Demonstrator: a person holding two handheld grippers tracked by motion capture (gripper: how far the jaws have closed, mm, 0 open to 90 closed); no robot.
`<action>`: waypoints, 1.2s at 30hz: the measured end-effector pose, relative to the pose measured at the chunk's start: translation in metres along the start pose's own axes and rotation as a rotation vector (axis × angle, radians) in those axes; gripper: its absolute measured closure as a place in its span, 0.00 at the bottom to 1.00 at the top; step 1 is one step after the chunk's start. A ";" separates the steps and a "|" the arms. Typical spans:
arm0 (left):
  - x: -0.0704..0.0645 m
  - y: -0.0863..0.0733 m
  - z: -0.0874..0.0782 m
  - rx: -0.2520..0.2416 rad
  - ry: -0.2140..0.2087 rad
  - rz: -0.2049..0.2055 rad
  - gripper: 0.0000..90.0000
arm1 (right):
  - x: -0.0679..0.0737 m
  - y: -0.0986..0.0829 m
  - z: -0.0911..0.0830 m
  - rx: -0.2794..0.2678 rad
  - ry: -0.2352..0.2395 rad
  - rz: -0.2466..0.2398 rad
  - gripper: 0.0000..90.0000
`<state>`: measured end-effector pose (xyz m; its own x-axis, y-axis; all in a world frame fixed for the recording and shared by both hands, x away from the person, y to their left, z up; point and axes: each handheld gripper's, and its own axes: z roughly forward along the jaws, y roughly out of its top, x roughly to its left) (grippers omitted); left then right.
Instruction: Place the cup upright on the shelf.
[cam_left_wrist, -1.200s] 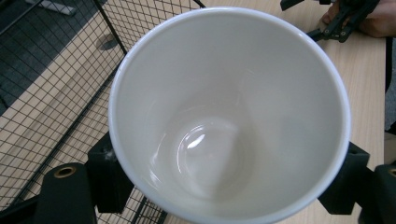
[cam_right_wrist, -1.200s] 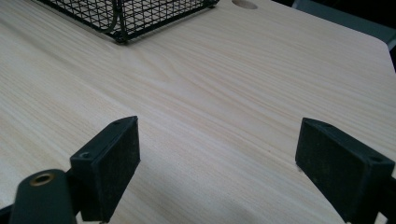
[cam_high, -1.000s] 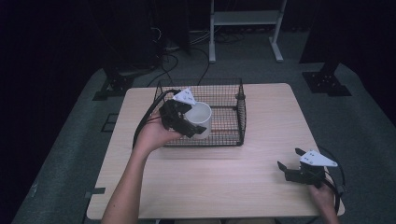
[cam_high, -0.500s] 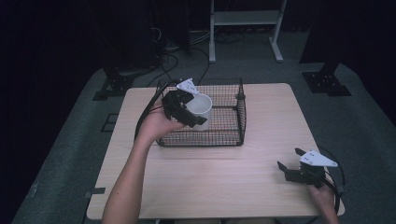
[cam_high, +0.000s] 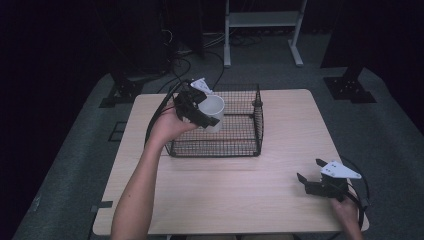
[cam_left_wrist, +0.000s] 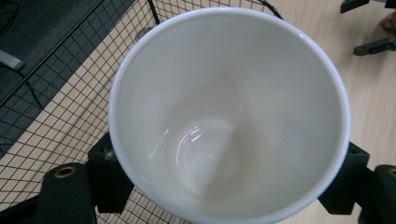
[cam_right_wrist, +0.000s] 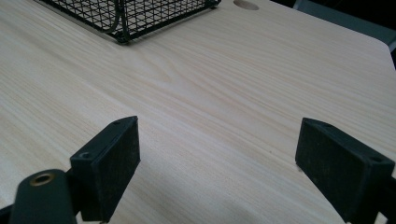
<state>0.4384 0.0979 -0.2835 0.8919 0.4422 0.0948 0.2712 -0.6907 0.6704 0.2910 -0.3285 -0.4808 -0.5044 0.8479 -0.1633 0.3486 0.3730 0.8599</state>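
Note:
A white cup (cam_high: 214, 111) is held above the left part of a black wire basket (cam_high: 245, 145), with my left gripper (cam_high: 202, 111) shut on it. The left gripper view looks straight into the empty white cup (cam_left_wrist: 229, 112), a black jaw on each side of it and the basket mesh (cam_left_wrist: 70, 93) below. My right gripper (cam_high: 308, 181) rests open low over the table near the front right corner. In the right gripper view its two jaws stand wide apart over bare wood, right gripper (cam_right_wrist: 229, 158), with the basket's corner (cam_right_wrist: 123, 18) at the top left.
The light wooden table (cam_high: 240, 200) stands on grey carpet. A white rack frame (cam_high: 260, 20) and dark stand bases stand beyond the far edge. The other gripper's jaws (cam_left_wrist: 373, 44) show far off in the left gripper view.
The left gripper has carried the cup up and toward the far left side of the basket. The right gripper has stayed where it was.

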 end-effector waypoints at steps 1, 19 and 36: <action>0.003 0.000 0.004 0.003 0.003 -0.005 0.24 | 0.000 0.000 0.000 0.000 0.000 0.000 0.15; 0.026 -0.003 0.049 0.051 -0.006 -0.060 0.24 | 0.000 0.000 0.000 -0.003 0.007 -0.002 0.15; 0.040 -0.011 0.083 0.085 -0.007 -0.104 0.24 | -0.001 0.000 0.000 0.000 0.004 0.006 0.15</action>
<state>0.5014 0.0760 -0.3483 0.8597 0.5103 0.0225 0.3918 -0.6871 0.6119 0.2917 -0.3291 -0.4807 -0.5056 0.8484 -0.1566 0.3516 0.3684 0.8606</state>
